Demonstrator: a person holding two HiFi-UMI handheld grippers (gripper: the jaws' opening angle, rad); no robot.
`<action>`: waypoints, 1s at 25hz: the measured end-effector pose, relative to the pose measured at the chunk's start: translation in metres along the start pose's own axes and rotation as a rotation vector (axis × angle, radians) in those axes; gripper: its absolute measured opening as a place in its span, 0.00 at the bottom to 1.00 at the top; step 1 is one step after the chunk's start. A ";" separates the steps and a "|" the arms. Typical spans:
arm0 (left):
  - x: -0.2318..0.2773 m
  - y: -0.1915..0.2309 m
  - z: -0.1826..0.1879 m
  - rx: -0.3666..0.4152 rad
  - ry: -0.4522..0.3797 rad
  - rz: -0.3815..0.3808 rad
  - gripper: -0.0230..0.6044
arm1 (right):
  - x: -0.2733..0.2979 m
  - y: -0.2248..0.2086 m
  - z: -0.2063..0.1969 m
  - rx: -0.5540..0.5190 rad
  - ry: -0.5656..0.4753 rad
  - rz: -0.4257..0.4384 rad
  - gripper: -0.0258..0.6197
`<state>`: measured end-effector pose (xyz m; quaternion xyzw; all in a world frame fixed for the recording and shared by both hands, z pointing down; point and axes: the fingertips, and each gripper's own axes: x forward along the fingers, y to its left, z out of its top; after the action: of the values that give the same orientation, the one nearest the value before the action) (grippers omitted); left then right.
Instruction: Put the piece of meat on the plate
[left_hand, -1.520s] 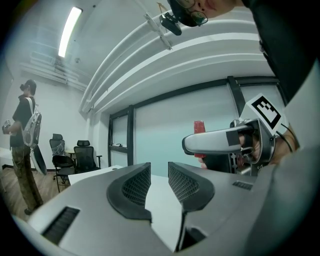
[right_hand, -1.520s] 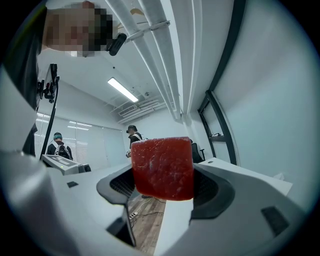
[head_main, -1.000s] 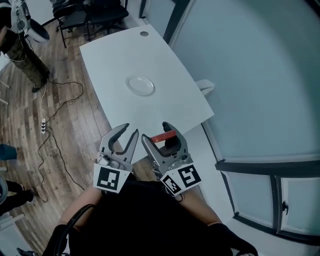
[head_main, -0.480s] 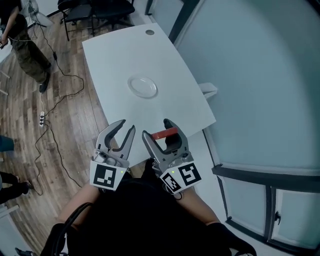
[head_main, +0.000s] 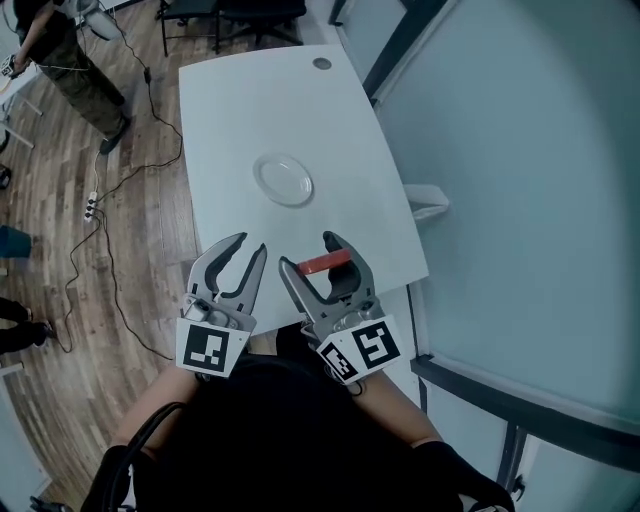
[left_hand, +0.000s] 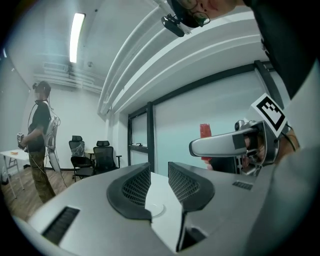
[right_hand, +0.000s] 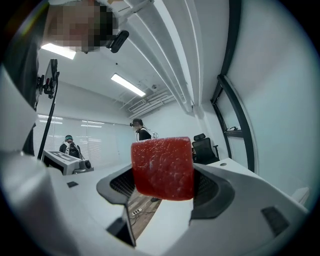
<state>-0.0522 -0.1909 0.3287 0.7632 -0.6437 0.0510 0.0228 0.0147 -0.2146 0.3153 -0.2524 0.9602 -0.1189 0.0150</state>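
A red piece of meat (head_main: 324, 264) (right_hand: 163, 168) is clamped between the jaws of my right gripper (head_main: 314, 256) (right_hand: 165, 186), held over the near end of the white table (head_main: 230, 130). From the left gripper view the meat (left_hand: 205, 131) shows beyond the right gripper's jaw. A white plate (head_main: 283, 181) (left_hand: 156, 209) lies flat mid-table, well ahead of both grippers. My left gripper (head_main: 241, 248) (left_hand: 159, 181) hovers at the table's near left corner, open and holding nothing.
A small round dark disc (head_main: 321, 64) sits at the table's far end. Office chairs (head_main: 230, 12) stand beyond it. A person (head_main: 55, 55) stands on the wooden floor at far left, with cables and a power strip (head_main: 91, 208). A glass wall runs along the right.
The view has swung so the table sits more upright in the frame. Both grippers keep their places near the table's near end, the right one still shut on the meat.
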 end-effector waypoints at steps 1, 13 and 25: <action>0.004 -0.001 -0.002 0.001 0.005 0.014 0.21 | 0.001 -0.005 -0.001 0.003 0.004 0.014 0.52; 0.028 -0.023 -0.006 0.019 0.046 0.157 0.21 | 0.005 -0.041 -0.001 0.037 0.027 0.164 0.52; 0.056 0.016 -0.005 -0.009 0.069 0.166 0.21 | 0.046 -0.057 -0.007 0.053 0.104 0.140 0.52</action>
<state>-0.0589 -0.2483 0.3396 0.7050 -0.7037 0.0761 0.0439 0.0013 -0.2835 0.3366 -0.1775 0.9715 -0.1558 -0.0200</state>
